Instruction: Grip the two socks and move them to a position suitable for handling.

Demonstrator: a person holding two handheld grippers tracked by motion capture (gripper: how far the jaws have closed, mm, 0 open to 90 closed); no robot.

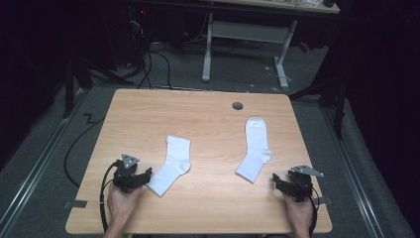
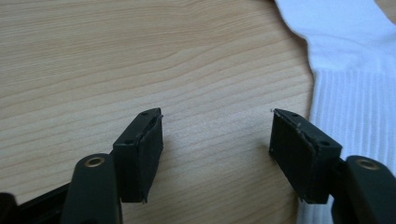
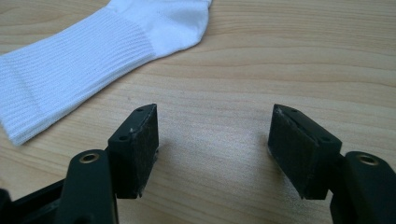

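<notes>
Two white socks lie flat on the wooden table (image 1: 208,124). The left sock (image 1: 172,165) lies left of the middle, its ribbed cuff at the near end; the same sock (image 2: 355,70) reaches past the right jaw in the left gripper view. My left gripper (image 1: 143,177) (image 2: 217,140) rests open on the table just left of that cuff, with bare wood between its jaws. The right sock (image 1: 255,148) (image 3: 93,51) lies right of the middle. My right gripper (image 1: 278,181) (image 3: 214,140) is open a little right of its near end, nothing between the jaws.
A round grey cable hole (image 1: 237,105) sits near the table's far edge. Beyond the table stand a white-legged desk (image 1: 245,44) and loose cables (image 1: 148,64) on the grey floor. The near table edge runs just below both hands.
</notes>
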